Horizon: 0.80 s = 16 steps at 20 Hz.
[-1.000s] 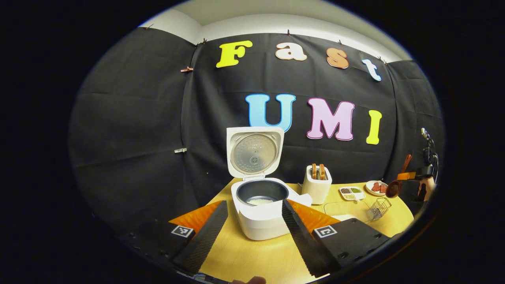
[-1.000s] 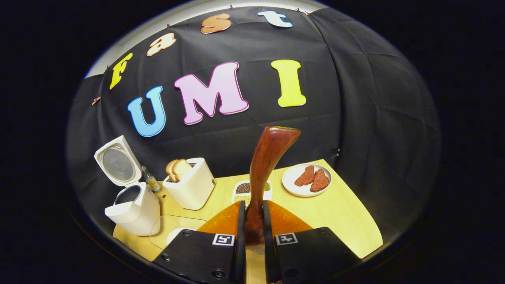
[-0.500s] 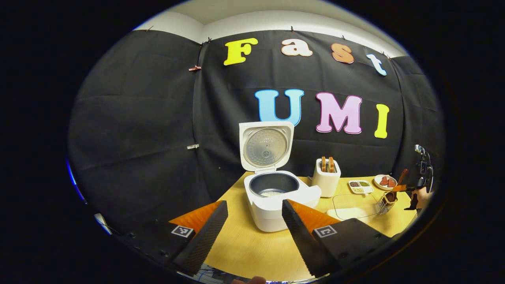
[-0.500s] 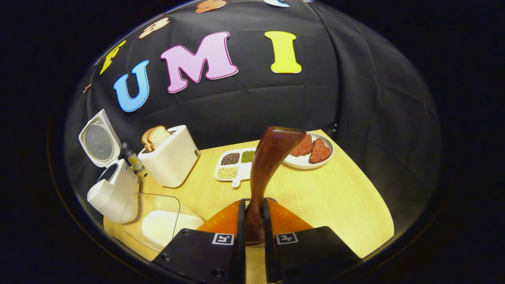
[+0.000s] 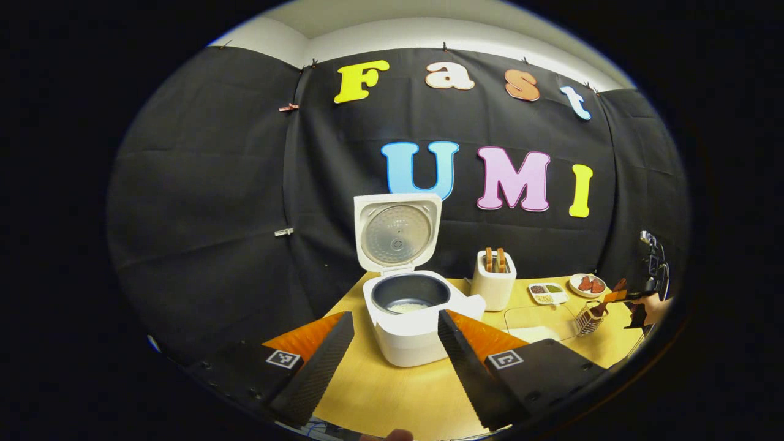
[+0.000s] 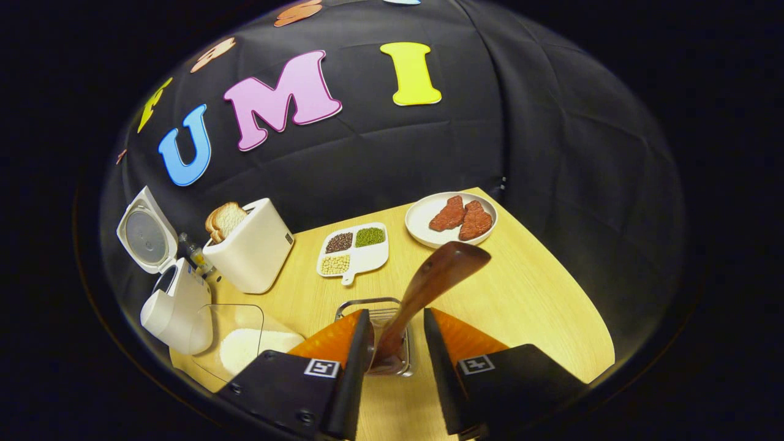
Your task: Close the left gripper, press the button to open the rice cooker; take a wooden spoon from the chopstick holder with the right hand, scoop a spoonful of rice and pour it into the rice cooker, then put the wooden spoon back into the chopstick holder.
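1. The right claw is spread open around the wooden spoon, which leans in the wire holder.
2. The spoon could be knocked out if bumped.
3. The left claw is held open.

A glossy reddish-brown wooden spoon stands in a silvery wire chopstick holder on the pale yellow wood-grain surface. The white plastic rice cooker has a dark grey inner pot.
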Tool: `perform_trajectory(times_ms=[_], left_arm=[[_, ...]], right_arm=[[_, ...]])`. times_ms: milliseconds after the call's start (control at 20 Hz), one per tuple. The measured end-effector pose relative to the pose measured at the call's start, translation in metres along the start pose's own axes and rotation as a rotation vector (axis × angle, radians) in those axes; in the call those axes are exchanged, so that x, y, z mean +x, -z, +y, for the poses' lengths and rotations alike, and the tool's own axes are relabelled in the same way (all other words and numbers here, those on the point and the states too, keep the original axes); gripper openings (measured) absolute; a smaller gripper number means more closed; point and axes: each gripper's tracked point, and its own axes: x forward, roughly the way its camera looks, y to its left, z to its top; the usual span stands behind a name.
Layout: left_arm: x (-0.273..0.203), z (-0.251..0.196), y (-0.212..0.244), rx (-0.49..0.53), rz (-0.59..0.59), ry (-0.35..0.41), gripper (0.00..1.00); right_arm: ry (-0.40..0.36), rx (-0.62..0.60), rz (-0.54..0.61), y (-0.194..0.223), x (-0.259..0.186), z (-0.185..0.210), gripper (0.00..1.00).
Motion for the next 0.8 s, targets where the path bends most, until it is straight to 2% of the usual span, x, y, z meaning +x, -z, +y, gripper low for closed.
perform_trajectory(times_ms=[50,100,250,350,600,800], left_arm=[[0.004,-0.006,-0.002,-0.006,-0.002,0.024,0.95],[0.008,-0.012,-0.006,-0.011,-0.011,0.047,0.95],[0.025,-0.017,-0.026,-0.013,-0.043,0.070,0.95],[0.036,-0.023,-0.047,-0.027,-0.080,0.098,0.95],[0.065,-0.031,-0.112,-0.021,-0.202,0.144,0.95],[0.090,-0.032,-0.165,-0.037,-0.278,0.169,0.95]], right_arm=[[0.009,-0.009,-0.005,0.001,-0.007,-0.005,0.59],[0.007,-0.013,-0.005,0.002,-0.016,-0.006,0.59],[0.001,-0.015,-0.025,0.004,-0.050,-0.007,0.84],[0.000,-0.041,-0.053,0.003,-0.076,-0.008,0.97],[-0.025,-0.140,-0.127,-0.011,-0.135,0.007,0.99],[-0.043,-0.131,-0.220,-0.044,-0.178,0.026,0.98]])
